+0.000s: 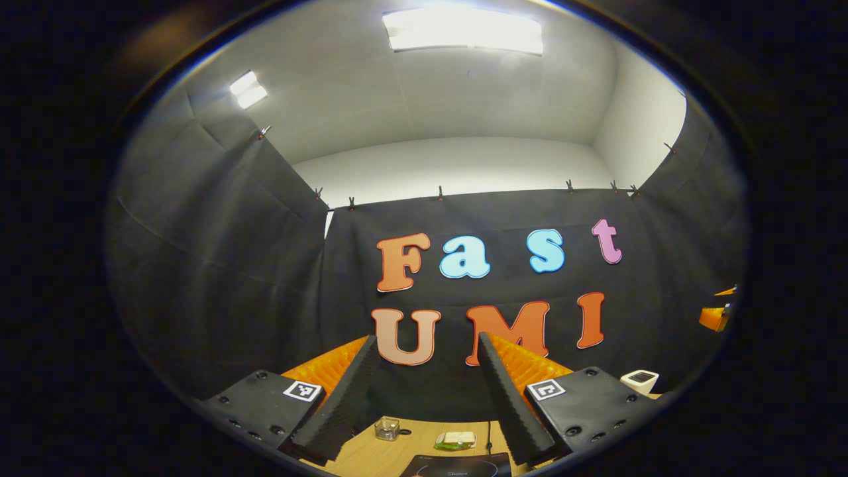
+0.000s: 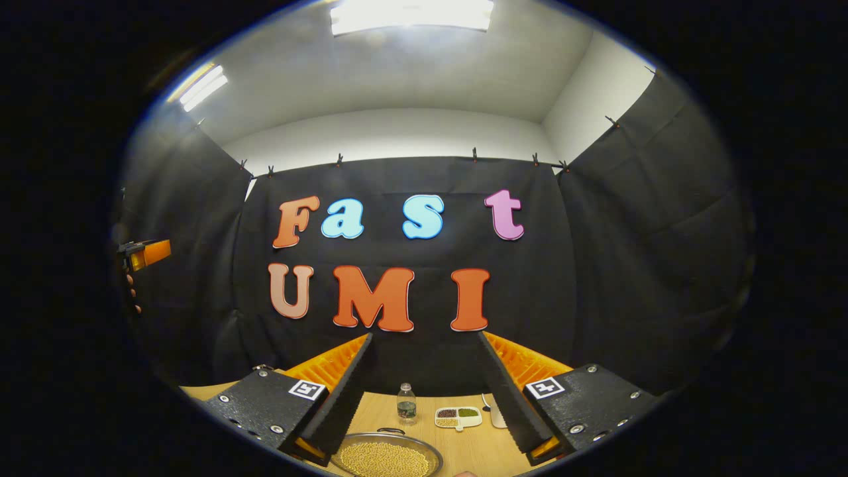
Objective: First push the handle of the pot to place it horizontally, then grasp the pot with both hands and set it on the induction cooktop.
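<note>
No words or numbers could be made out on any object. The left gripper (image 1: 427,336) carried a square black-and-white coded tag (image 1: 302,390) on the block behind each finger. The right gripper (image 2: 424,334) carried a matching marker square (image 2: 307,389) behind each of its fingers. Low between the left gripper's fingers, the induction cooktop (image 1: 457,467) bore a pale marking too small to read. So was the label on the bottle (image 2: 406,404) ahead of the right gripper.

Black cloth walls (image 1: 218,265), lit ceiling panel (image 1: 464,30), seemingly wooden table (image 2: 391,414).
</note>
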Motion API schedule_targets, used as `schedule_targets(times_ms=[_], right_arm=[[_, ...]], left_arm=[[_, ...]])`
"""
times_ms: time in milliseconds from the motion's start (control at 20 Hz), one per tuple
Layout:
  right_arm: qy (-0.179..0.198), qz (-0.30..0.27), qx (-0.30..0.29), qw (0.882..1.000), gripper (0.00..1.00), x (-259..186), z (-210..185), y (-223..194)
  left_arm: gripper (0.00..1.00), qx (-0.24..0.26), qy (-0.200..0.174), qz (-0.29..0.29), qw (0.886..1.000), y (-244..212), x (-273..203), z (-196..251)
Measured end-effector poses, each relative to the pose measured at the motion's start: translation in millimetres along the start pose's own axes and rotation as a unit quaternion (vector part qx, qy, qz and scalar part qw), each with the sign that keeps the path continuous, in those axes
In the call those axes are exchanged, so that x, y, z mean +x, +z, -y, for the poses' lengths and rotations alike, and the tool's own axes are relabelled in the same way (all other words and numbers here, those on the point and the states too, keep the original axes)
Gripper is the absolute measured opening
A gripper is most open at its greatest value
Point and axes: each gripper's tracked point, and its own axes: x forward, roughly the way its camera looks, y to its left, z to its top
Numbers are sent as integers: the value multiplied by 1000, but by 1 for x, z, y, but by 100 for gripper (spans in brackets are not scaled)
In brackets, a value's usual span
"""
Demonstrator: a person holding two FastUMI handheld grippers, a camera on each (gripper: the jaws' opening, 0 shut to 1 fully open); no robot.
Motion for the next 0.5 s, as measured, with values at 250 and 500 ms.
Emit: schedule_targets(times_ms=[250, 500], right_arm=[[37, -103, 11, 994, 92, -3, -17, -68], [81, -183, 11, 980, 74, -6, -39, -124]], left_arm=[[97, 7, 0, -2, 1000, -9, 0, 5], [97, 10, 6, -15, 1000, -23, 6, 3]])
